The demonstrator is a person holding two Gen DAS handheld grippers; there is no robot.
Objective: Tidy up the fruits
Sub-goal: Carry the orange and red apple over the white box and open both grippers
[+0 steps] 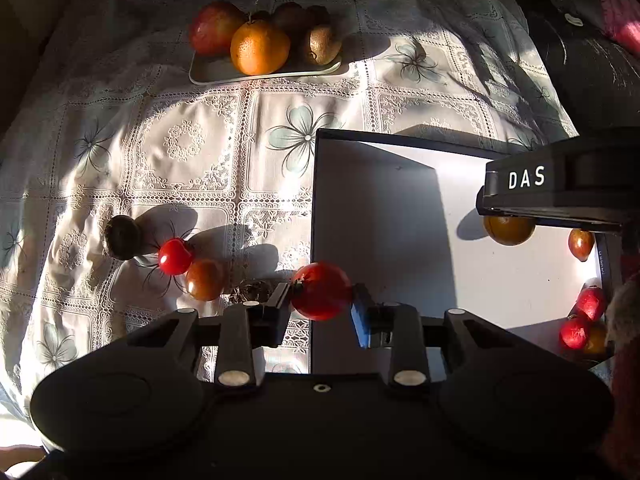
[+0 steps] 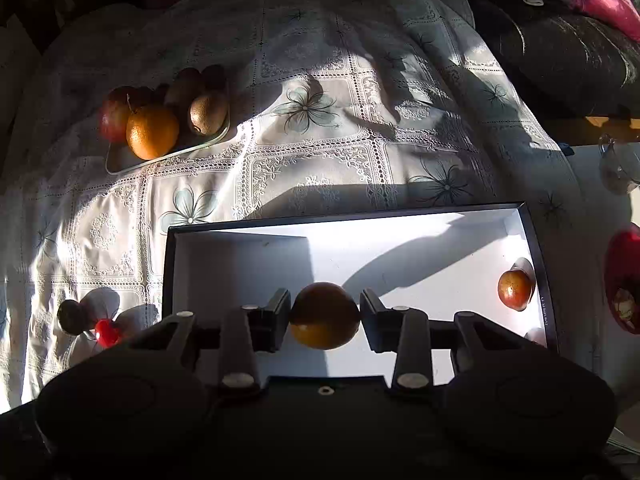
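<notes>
My left gripper (image 1: 321, 298) is shut on a small red fruit (image 1: 320, 297), held over the left edge of the black box with a white floor (image 1: 384, 208). My right gripper (image 2: 325, 317) is shut on a small orange-brown fruit (image 2: 324, 316) above the box floor (image 2: 420, 264); it also shows in the left wrist view (image 1: 510, 232). Several small fruits lie in the box at its right side (image 1: 581, 244), (image 2: 515, 290). Loose on the cloth are a cherry tomato (image 1: 174, 256), a brown-orange fruit (image 1: 205, 279) and a dark fruit (image 1: 122, 237).
A tray (image 1: 224, 74) at the back holds an orange (image 1: 260, 47), an apple (image 1: 214, 26) and kiwis (image 1: 322, 44). The lace tablecloth (image 1: 192, 148) covers the table. A red bowl (image 2: 624, 276) and a glass (image 2: 618, 164) stand right of the box.
</notes>
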